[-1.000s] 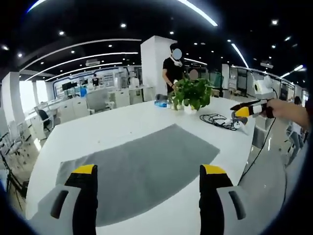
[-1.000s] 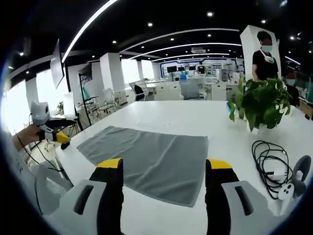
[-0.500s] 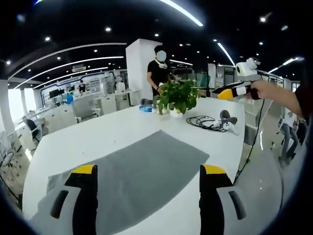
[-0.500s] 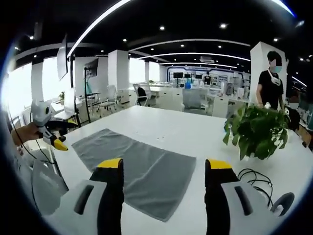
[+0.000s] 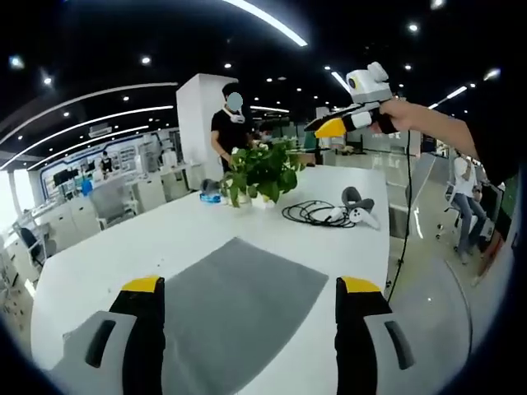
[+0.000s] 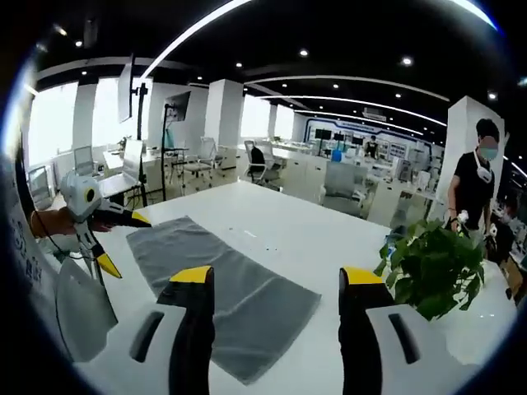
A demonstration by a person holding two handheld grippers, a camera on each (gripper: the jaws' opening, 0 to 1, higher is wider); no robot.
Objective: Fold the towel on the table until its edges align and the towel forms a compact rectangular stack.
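On a white office table (image 5: 123, 247), a grey towel (image 5: 239, 296) lies unfolded; both grippers (image 5: 247, 329) (image 6: 272, 329) are held open, empty. Corners must be gripped next.

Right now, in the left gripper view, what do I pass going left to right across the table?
Gray towel → potted plant → coiled black cable → white controller → right gripper, held up in the air.

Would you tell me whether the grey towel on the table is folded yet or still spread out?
Spread out: the towel lies flat in a single layer on the white table, no fold showing.
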